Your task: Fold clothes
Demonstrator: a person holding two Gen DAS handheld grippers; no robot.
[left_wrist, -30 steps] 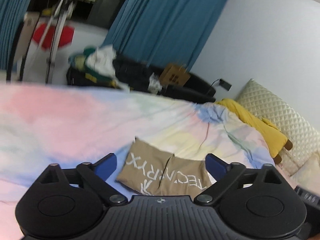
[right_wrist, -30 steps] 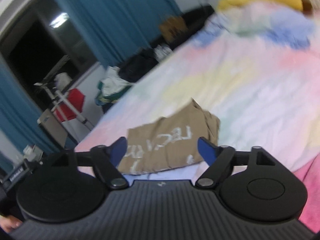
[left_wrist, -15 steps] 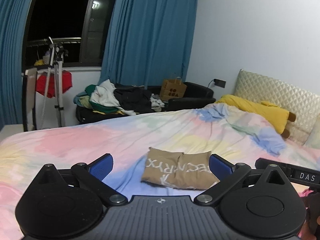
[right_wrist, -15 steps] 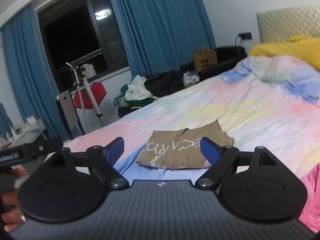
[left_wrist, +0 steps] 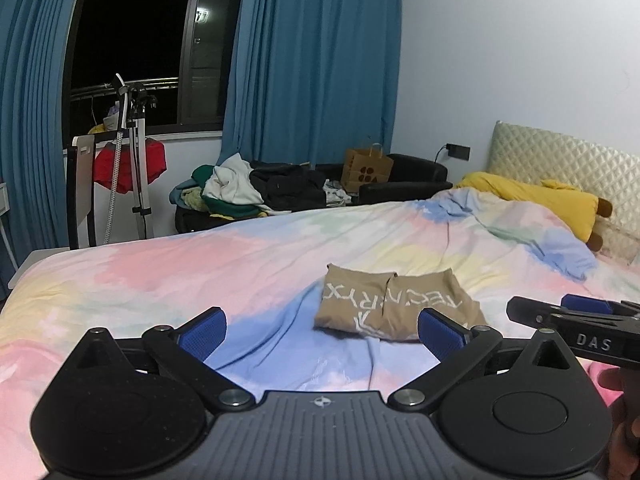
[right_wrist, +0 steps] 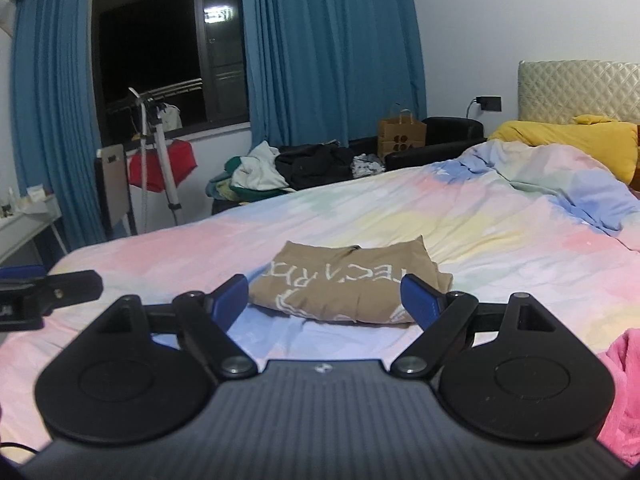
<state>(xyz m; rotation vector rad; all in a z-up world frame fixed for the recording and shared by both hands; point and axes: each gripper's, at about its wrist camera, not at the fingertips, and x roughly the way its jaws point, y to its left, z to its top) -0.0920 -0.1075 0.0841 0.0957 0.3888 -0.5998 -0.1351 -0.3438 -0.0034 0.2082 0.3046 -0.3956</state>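
A tan shirt with white lettering (left_wrist: 394, 302) lies folded into a small rectangle on the pastel bedspread (left_wrist: 200, 268). It also shows in the right wrist view (right_wrist: 348, 284). My left gripper (left_wrist: 322, 330) is open and empty, held above the bed short of the shirt. My right gripper (right_wrist: 324, 298) is open and empty, also short of the shirt. The right gripper's fingers (left_wrist: 576, 316) show at the right edge of the left wrist view. The left gripper's fingers (right_wrist: 48, 290) show at the left edge of the right wrist view.
A pink cloth (right_wrist: 624, 376) lies at the near right of the bed. A yellow plush (left_wrist: 532, 200) rests by the quilted headboard (left_wrist: 560, 160). A dark sofa (left_wrist: 304, 192) piled with clothes, a paper bag (left_wrist: 366, 168) and a stand with a red garment (left_wrist: 128, 164) are beyond the bed.
Both grippers have lifted and levelled from a tilted, close view of the shirt to a farther, steady view. Both stay open and the shirt has not moved.
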